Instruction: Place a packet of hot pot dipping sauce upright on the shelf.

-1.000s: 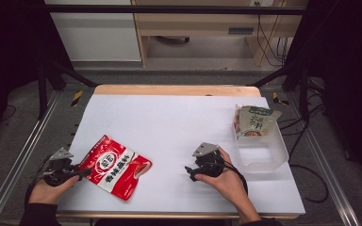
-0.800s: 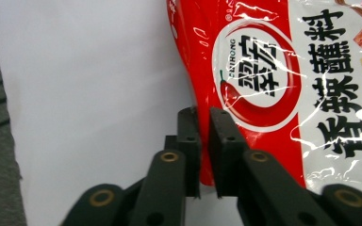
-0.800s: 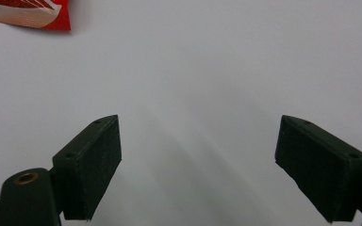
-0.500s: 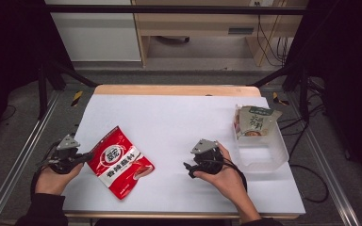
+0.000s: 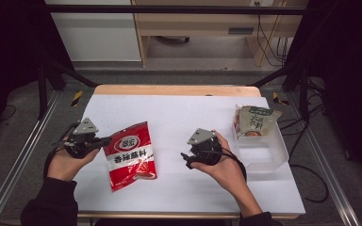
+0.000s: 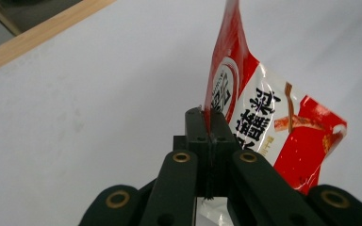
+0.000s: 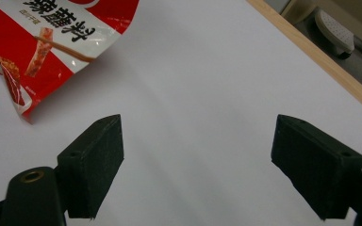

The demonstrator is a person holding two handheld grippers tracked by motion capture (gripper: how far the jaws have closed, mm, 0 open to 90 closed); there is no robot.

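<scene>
We see a white table (image 5: 184,113) from above, with a person's two forearms coming in from the bottom edge. Each hand holds a black two-jaw gripper.

The left gripper (image 5: 107,140) is clenched on the edge of a red sauce packet (image 5: 130,156). In the left gripper view its jaws are pressed together with the thin edge of the red sauce packet (image 6: 264,127) pinched between them, and the packet stands out beyond the jaws above the table. The jaws have just been closing onto that edge.

From above, the packet sits left of the table's centre, just beside the left hand (image 5: 68,162). It is a tall rectangle whose long axis runs from the far side of the table toward the person, tilted slightly. Its top end with the round logo points away from the person, and its printed face is turned up toward us.

The right gripper (image 7: 198,165) is released, jaws spread wide over bare table with nothing between them. It is well apart from the packet.

At the table's right edge, a clear plastic bin (image 5: 268,153) holds a green and white pouch (image 5: 254,121).
</scene>
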